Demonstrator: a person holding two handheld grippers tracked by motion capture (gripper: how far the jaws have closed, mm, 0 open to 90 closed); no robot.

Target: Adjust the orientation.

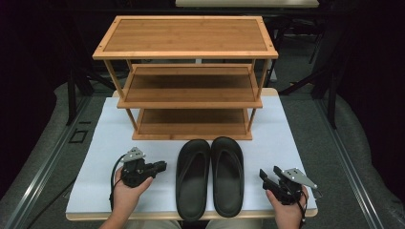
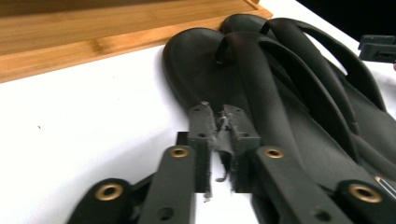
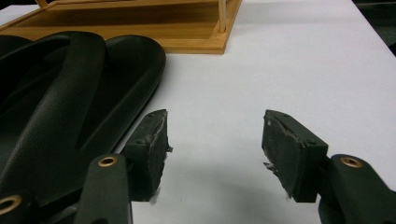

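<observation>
Seeing left gripper [image 1: 161, 166] jaws barely apart beside sandals [image 1: 210, 175], gripping nothing; right gripper [image 1: 268, 178] jaws wide apart, bare tabletop [image 1: 282, 129] between. Shoe rack [image 1: 186, 76] just behind.

No text, label, brand, number or sign can be read anywhere, neither on the black sandals [image 1: 210, 174], the wooden rack [image 1: 186, 52] nor the white surface [image 1: 110, 129].

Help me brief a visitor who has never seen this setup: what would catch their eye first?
Probably the pair of dark flip-flops, lying side by side on the white table between the two hands. Behind them stands a three-tier bamboo shoe rack, all its shelves bare. The left gripper points toward the left sandal, its jaws only slightly apart; the right gripper has wide-open jaws.
</observation>
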